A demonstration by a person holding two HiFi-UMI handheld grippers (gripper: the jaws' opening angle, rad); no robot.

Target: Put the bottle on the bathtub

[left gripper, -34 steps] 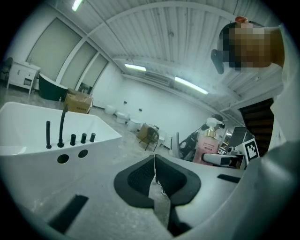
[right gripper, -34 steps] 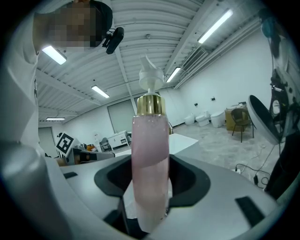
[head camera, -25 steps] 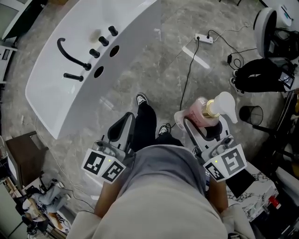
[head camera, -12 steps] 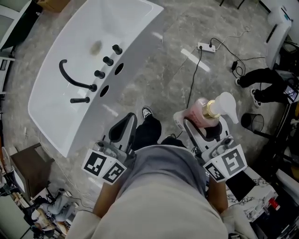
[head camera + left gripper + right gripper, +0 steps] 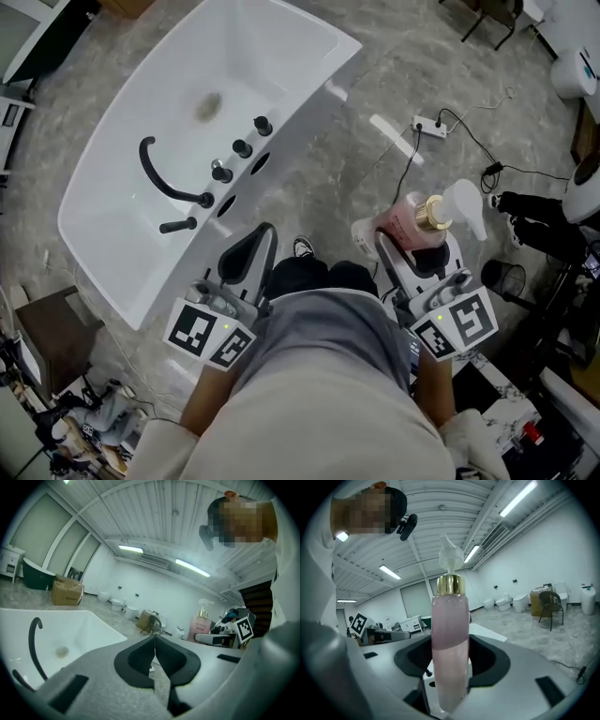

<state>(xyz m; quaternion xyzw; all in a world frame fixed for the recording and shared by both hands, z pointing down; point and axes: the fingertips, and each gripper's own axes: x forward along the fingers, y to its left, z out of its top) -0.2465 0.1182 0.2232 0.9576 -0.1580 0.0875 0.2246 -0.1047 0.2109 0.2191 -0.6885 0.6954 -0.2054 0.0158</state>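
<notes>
A pink pump bottle (image 5: 409, 225) (image 5: 449, 648) with a gold collar and white pump head stands upright between the jaws of my right gripper (image 5: 410, 246) (image 5: 449, 667), which is shut on it. The bottle (image 5: 198, 626) also shows at the right of the left gripper view. My left gripper (image 5: 246, 255) (image 5: 154, 657) is shut with nothing in it; its pads meet. The white bathtub (image 5: 122, 141) (image 5: 84, 625) lies ahead and to the left, with a black curved spout (image 5: 167, 186) and black knobs (image 5: 242, 147) on its near rim. Both grippers hang above the floor, short of the tub.
A white power strip (image 5: 433, 127) and black cable (image 5: 401, 183) lie on the grey marble floor ahead right. A black bin (image 5: 506, 277) and dark equipment (image 5: 544, 225) stand at the right. A brown box (image 5: 47, 328) and clutter sit at lower left. My shoes (image 5: 302, 247) show below.
The view has shifted toward the bathtub, which now sits lower and nearer in the head view. Both grippers keep their places in the view; the right still holds the bottle.
</notes>
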